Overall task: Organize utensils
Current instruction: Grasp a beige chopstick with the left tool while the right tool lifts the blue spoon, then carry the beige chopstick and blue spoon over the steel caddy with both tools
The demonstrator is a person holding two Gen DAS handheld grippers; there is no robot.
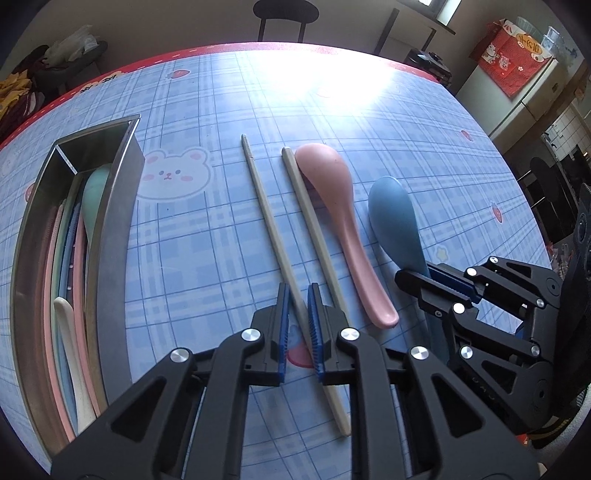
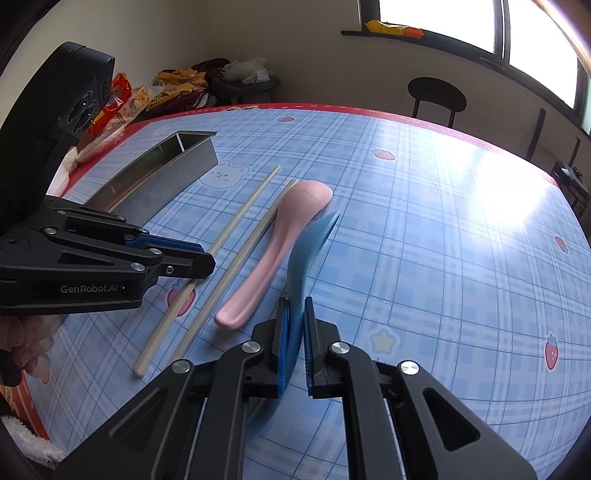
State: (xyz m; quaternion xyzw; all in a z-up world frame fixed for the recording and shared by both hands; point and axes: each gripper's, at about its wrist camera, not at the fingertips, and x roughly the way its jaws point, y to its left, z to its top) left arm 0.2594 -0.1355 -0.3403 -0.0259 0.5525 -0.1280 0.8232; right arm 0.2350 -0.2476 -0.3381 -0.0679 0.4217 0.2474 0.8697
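- Left gripper [image 1: 298,295], closest to left wrist cam: blue pads straddle the left chopstick [image 1: 271,225] near its lower part; jaws nearly closed around it, but can't tell if pads actually press on it.
- Left chopstick lies flat on the table [image 1: 424,155], ridged tip pointing away from cam.
- Second chopstick [image 1: 314,243] lies just right of the first, roughly parallel, apart from it; its far end touches the bowl of the pink spoon [image 1: 343,221].
- Right gripper [image 2: 294,317]: clamped on handle of the blue spoon [image 2: 306,251], pads pressing both sides. Spoon stands on edge, bowl tilted up and away, bowl tip close to pink spoon's bowl in right wrist view.
- Pink spoon flat on table, between second chopstick and blue spoon, handle end toward the cams.
- Metal tray [image 1: 118,206], long and narrow, at far left of table, well apart from loose utensils. Holds several pastel utensils: green spoon bowl at far end, pink, cream and blue handles alongside; exact count unclear.
- Tablecloth: blue plaid w/ bear, strawberry and star prints, red border.
- Beyond table: black chair [image 1: 285,16], window glare on cloth, snack bags [image 2: 122,99] past the left edge.
- Fingers [image 2: 26,343] of a hand visible under left gripper body in right wrist view.
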